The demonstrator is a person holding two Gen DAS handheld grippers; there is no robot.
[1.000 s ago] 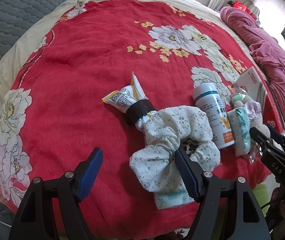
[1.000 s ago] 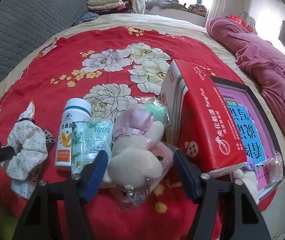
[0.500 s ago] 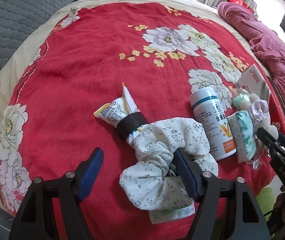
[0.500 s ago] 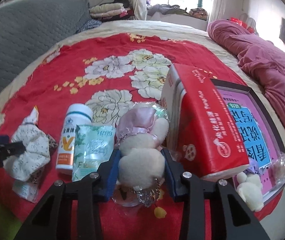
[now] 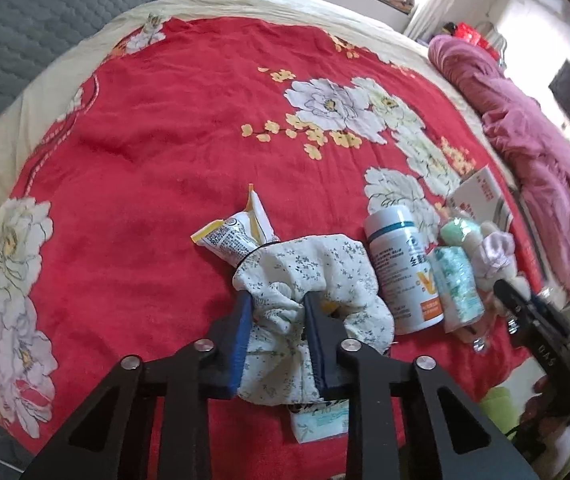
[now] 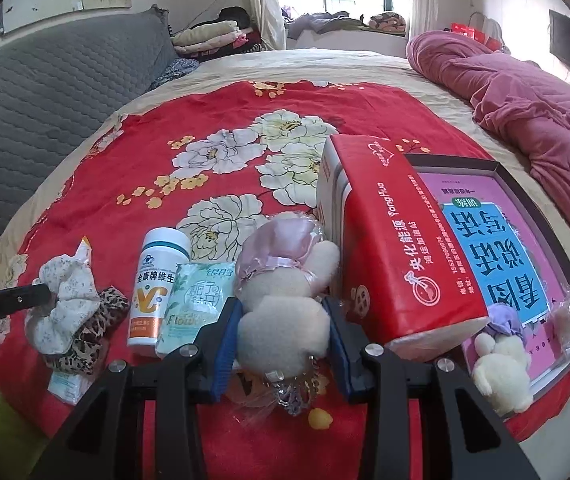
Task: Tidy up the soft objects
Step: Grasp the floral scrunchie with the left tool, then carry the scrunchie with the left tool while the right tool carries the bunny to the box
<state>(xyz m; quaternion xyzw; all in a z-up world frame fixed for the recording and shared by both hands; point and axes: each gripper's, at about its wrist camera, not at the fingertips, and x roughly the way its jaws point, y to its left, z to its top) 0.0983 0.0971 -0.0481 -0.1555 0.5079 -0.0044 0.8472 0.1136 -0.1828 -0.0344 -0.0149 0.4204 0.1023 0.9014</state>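
We see the left gripper [image 5: 278, 306] with fingers just closed on the floral scrunchie [image 5: 317, 276] lying on the red bedspread [image 5: 165, 140] — the right gripper [image 6: 281, 312] pinches the plush toy [image 6: 285, 320] beside the vitamin bottle [image 6: 157, 288].

Count of items on the red floral bedspread [image 6: 189, 184]:
- Scrunchies, two: a white floral one [image 5: 309, 280] between the left jaws, a leopard-print one [image 6: 97, 328] beneath it.
- Plush toys, two: one [image 6: 285, 304] between the right jaws, one [image 6: 501, 364] to their right.
- Bottle [image 6: 157, 292], one.
- Tissue packs [image 6: 197, 304], one.
- Red box [image 6: 397, 248], one.
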